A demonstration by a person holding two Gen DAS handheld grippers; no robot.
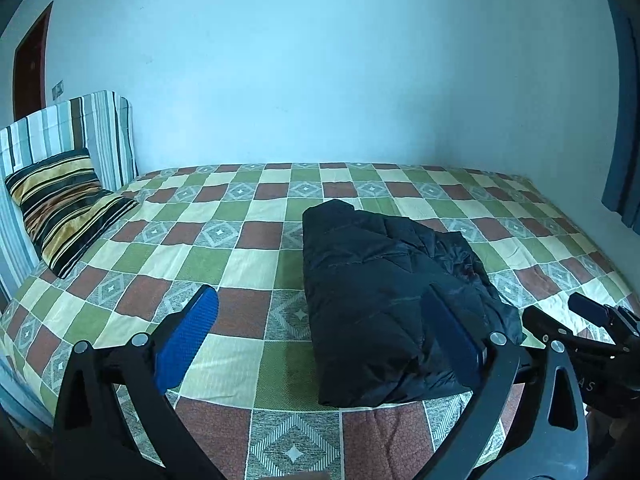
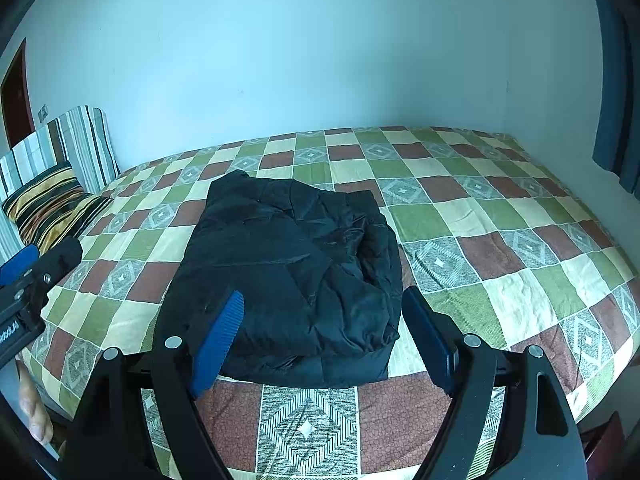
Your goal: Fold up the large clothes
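Observation:
A black puffer jacket (image 1: 384,300) lies folded into a compact bundle on the checked bedspread (image 1: 248,248), near the bed's front edge; it also shows in the right wrist view (image 2: 288,280). My left gripper (image 1: 320,300) is open and empty, held above the front of the bed with the jacket's left part between its blue fingers. My right gripper (image 2: 324,304) is open and empty, hovering in front of the jacket's near end. The right gripper also shows at the right edge of the left wrist view (image 1: 592,320).
A striped pillow (image 1: 64,208) leans against a striped headboard (image 1: 80,136) at the bed's left end. A pale wall runs behind the bed. A dark curtain (image 2: 616,80) hangs at the right. A dark door (image 1: 30,60) stands at the far left.

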